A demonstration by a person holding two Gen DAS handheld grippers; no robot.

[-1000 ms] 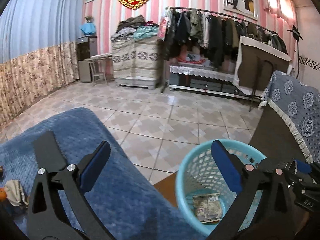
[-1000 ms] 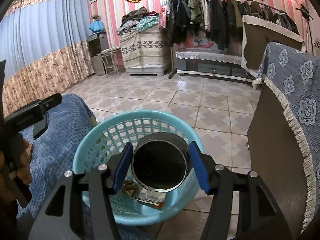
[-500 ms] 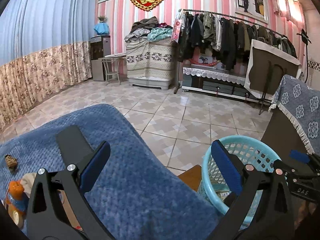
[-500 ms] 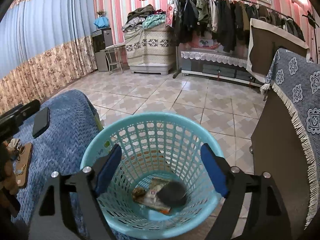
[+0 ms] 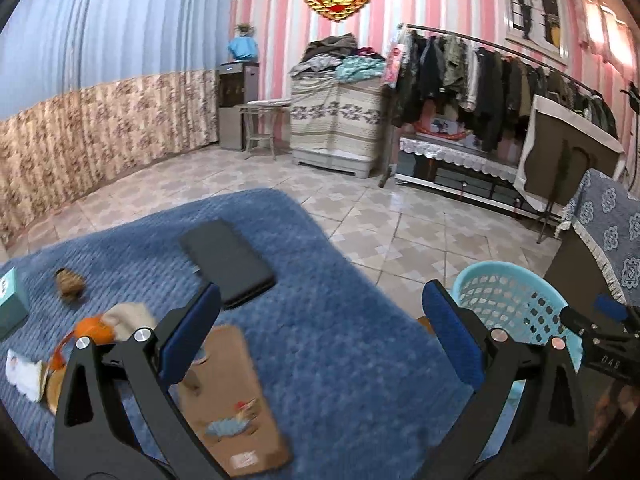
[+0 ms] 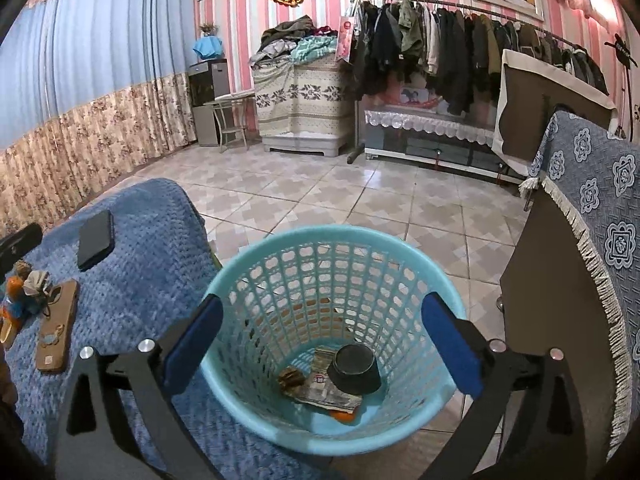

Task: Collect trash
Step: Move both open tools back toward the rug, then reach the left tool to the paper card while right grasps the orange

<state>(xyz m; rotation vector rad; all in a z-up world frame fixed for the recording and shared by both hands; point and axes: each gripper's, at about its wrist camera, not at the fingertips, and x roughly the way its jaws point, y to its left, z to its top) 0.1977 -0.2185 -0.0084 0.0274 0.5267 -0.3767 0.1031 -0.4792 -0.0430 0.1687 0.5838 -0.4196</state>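
Note:
A light blue mesh trash basket [image 6: 304,276] stands on the floor beside the blue blanket. Inside it lie a dark round cup [image 6: 354,368], a printed wrapper [image 6: 332,394] and small scraps. My right gripper [image 6: 322,336] is open and empty above the basket's mouth. My left gripper [image 5: 320,324] is open and empty over the blue blanket [image 5: 340,344], with the basket [image 5: 516,300] to its right. On the blanket lie a crumpled beige tissue [image 5: 128,318], an orange piece [image 5: 94,330], a brown nut-like scrap [image 5: 70,284] and white paper [image 5: 22,370].
A black phone [image 5: 228,260] and a brown phone case [image 5: 232,396] lie on the blanket, a teal box [image 5: 10,304] at its left edge. A brown cabinet with a patterned blue cover [image 6: 592,248] stands right of the basket. A tiled floor and clothes rack [image 6: 460,40] lie beyond.
My right gripper opened and let the dark cup drop into the basket. My left gripper swung left from the basket over the blanket, bringing the phone and scraps into view.

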